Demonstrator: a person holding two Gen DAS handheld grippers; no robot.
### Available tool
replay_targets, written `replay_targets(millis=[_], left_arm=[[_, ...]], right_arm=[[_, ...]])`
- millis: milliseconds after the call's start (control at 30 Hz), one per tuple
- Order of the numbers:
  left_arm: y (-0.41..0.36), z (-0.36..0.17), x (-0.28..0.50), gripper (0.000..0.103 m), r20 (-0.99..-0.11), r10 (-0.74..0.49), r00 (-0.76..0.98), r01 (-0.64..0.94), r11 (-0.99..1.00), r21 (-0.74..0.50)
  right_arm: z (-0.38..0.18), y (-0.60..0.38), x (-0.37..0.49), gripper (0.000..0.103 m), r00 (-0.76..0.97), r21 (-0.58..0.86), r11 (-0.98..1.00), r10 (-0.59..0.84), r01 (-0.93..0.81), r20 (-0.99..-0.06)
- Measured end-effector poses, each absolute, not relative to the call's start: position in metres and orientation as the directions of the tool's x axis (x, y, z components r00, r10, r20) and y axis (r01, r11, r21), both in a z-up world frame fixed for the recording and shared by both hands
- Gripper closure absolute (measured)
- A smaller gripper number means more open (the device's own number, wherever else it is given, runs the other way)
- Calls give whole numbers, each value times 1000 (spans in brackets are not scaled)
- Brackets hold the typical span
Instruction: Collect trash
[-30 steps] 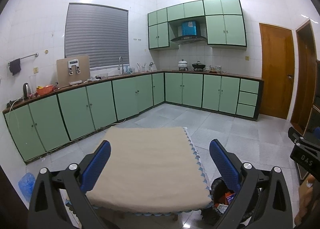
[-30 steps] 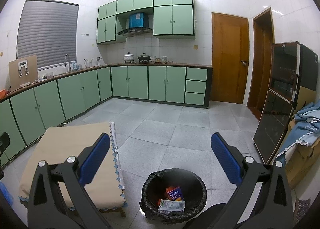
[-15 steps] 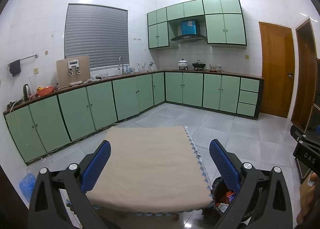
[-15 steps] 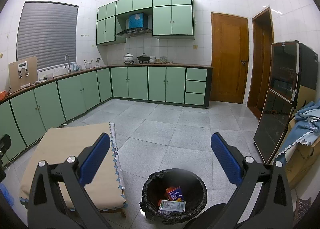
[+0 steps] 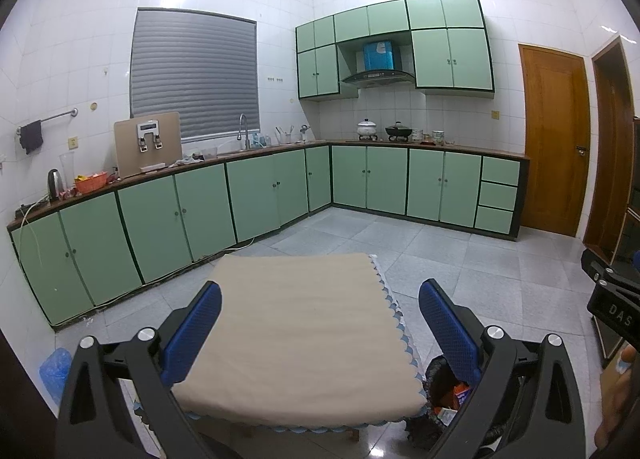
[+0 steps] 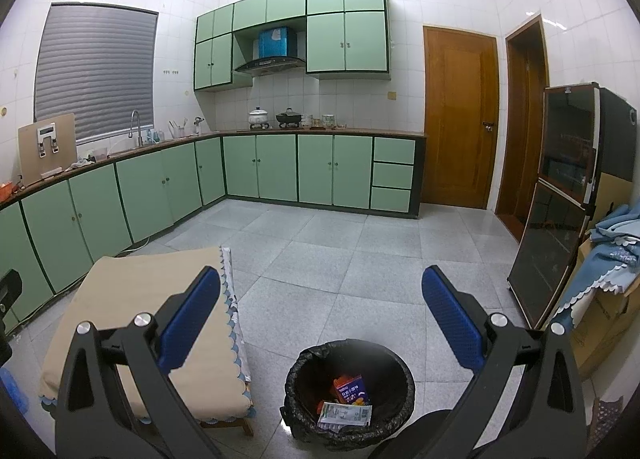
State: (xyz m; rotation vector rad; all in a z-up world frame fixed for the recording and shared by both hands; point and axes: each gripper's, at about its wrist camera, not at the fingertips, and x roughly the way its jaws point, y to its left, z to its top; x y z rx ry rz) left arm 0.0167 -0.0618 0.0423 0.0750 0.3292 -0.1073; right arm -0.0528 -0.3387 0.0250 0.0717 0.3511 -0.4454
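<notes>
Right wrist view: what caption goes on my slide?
Open right gripper above a lined trash bin holding wrappers.

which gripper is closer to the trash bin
Right. The right gripper hangs open just above and behind the bin, which sits between its fingers. The left gripper is open over the table, with the bin off to its right.

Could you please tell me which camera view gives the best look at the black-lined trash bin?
The right wrist view: the trash bin sits whole between the open fingers, its mouth facing the camera, with a packet and paper inside. In the left wrist view the bin is mostly hidden behind the table and a gripper finger.
</notes>
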Motion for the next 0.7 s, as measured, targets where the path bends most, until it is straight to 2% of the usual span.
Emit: replay_targets(millis=[700], left_arm=[[-65, 40, 15, 6, -334, -84, 939, 111, 992, 61]], right_arm=[[28, -339, -54, 5, 844, -7, 902, -408, 433, -347]])
